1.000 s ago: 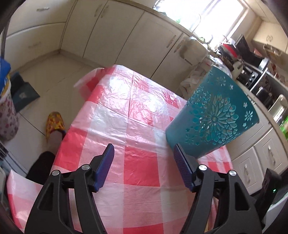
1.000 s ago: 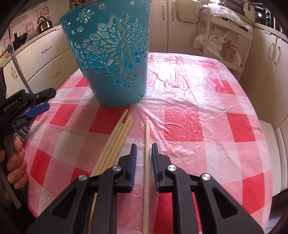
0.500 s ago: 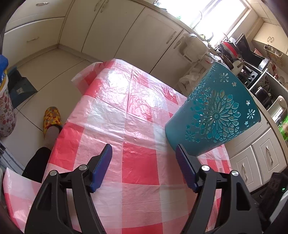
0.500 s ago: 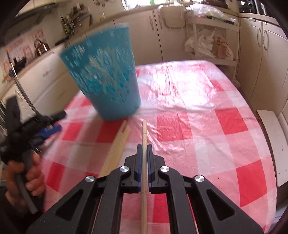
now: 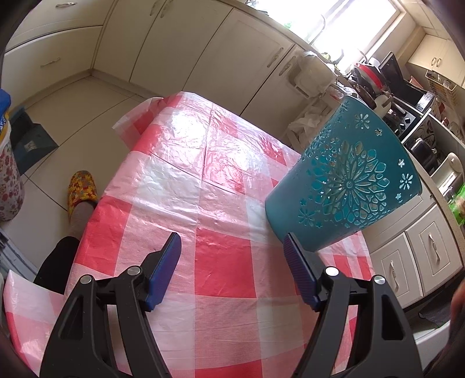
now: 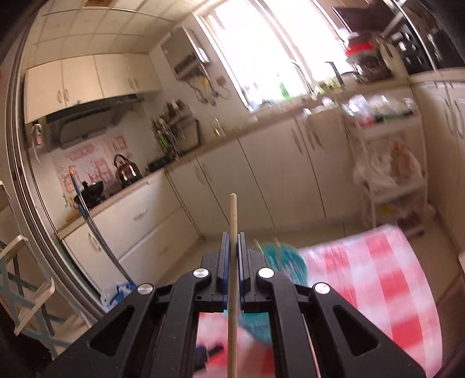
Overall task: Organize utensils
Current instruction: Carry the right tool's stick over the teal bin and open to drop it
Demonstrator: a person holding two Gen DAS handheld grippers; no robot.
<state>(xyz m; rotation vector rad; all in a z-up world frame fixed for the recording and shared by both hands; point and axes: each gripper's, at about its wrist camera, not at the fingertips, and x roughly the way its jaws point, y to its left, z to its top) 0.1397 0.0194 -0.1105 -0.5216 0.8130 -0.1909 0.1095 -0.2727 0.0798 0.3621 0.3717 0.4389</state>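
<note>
My right gripper (image 6: pixel 232 247) pinched tight on one wooden chopstick (image 6: pixel 232 215), raised above the teal basket (image 6: pixel 286 258), my left gripper (image 5: pixel 232 256) spread wide and empty just beside the basket, red-checked table (image 5: pixel 186 162) beyond

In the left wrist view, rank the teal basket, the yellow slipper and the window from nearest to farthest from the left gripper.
From the left gripper:
1. Teal basket, just beyond the right-hand finger, on the checked table.
2. Yellow slipper, on the floor at left.
3. Window, far top right, above the counter.
</note>
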